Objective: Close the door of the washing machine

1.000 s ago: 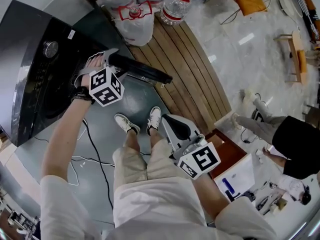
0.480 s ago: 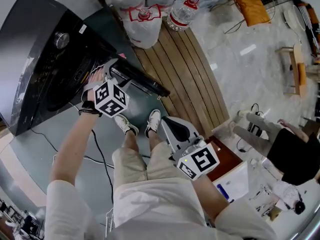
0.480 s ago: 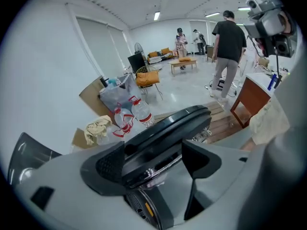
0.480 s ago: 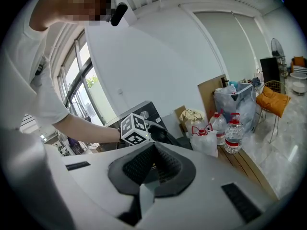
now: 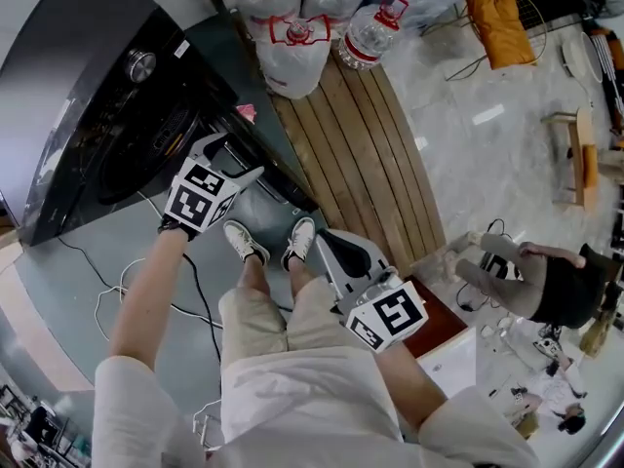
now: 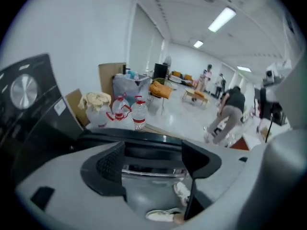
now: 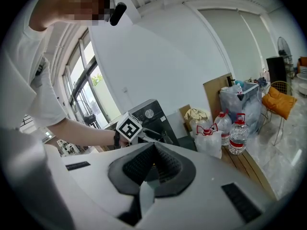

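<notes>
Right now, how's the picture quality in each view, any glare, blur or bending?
Head view: sharp, but the fisheye bows the wooden planks; pale sheen on the washing machine, a glare patch on the floor. Left gripper view: dark rounded corners, ceiling light blown out, left gripper soft up close. Right gripper view: window washed out, same dark corners.

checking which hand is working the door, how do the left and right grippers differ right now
The left gripper has its jaws apart; the right gripper has its jaws together on nothing. The left gripper is stretched out at the edge of the door of the washing machine; the right gripper is held back by the person's thigh, away from the machine. Both are the same grey two-jaw tool with a marker cube.
</notes>
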